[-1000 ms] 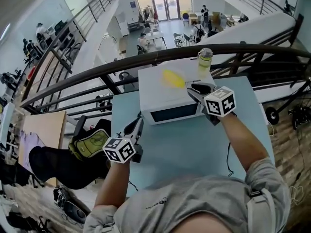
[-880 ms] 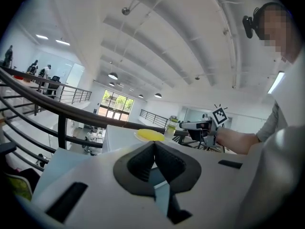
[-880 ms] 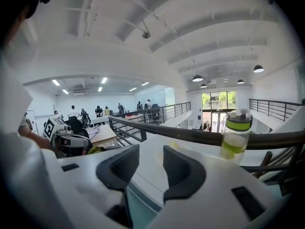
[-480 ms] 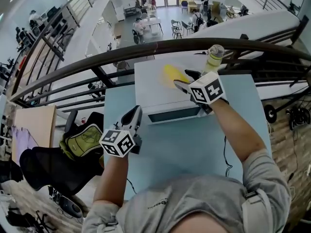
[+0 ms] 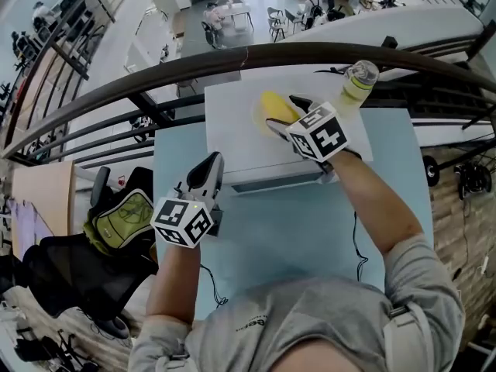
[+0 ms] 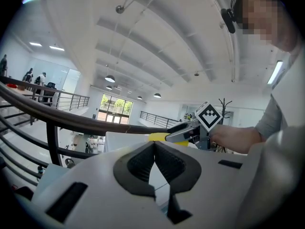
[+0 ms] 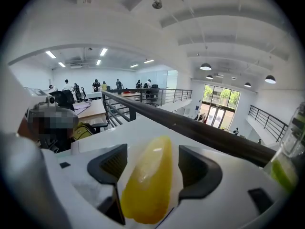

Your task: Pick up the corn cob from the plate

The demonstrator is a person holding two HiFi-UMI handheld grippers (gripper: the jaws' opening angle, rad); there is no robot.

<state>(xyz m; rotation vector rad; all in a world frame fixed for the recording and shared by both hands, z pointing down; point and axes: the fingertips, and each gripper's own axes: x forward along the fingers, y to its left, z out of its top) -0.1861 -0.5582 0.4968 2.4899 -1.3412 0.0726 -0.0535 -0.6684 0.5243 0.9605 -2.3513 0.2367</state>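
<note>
Two claws: my right claw (image 5: 285, 113) has just been opening, jaws wide around the corn (image 7: 145, 185), not gripping it; left claw (image 5: 211, 161) pinched closed, empty.

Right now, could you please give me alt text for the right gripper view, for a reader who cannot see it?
A yellow corn cob lies between the right gripper's open fingers, which have just been opening. Beyond it run a dark railing and a bright hall.

A dark railing (image 5: 232, 56) overlooks a bright atrium with glass doors (image 7: 217, 111).
</note>
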